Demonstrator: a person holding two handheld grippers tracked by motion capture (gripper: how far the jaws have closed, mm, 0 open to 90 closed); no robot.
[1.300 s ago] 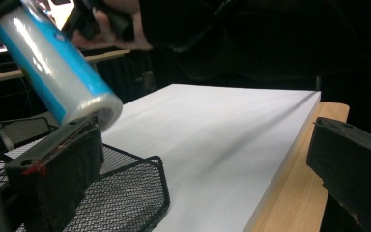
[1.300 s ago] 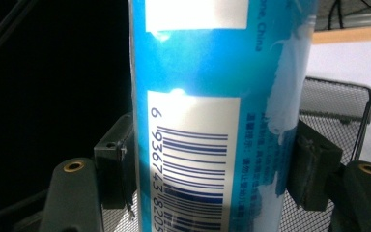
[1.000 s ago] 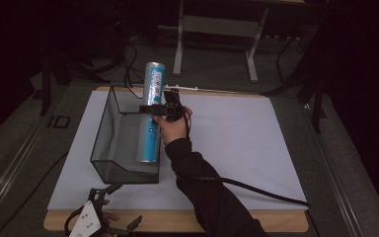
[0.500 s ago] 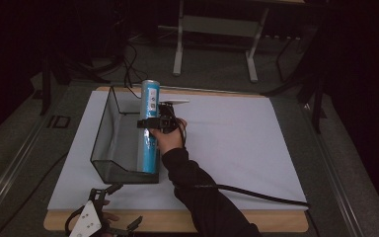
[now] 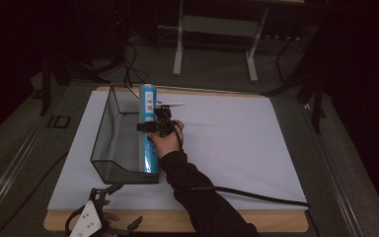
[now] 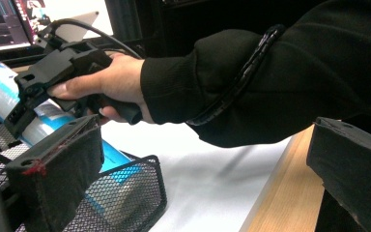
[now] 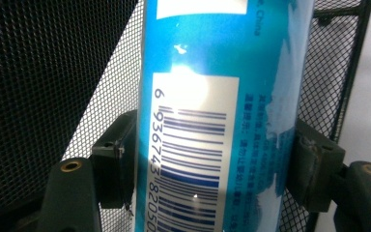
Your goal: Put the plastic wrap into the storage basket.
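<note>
High view shows the right gripper (image 5: 150,127) squeezing a blue can (image 5: 148,129) in the basket (image 5: 109,132); the left gripper (image 5: 109,217), half cut off, gapes wide.

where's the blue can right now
The blue can is clamped in the right gripper, over the right side of the mesh basket, left of centre in the high view.

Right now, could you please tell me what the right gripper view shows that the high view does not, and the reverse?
The right gripper view alone shows the barcode printed on the blue can, with a pad pressed against each side of the can. The high view alone shows the white table cover, the person's right sleeve, the trailing cable and the left gripper at the near edge. Both show the blue can gripped by the right gripper at the mesh basket.
</note>
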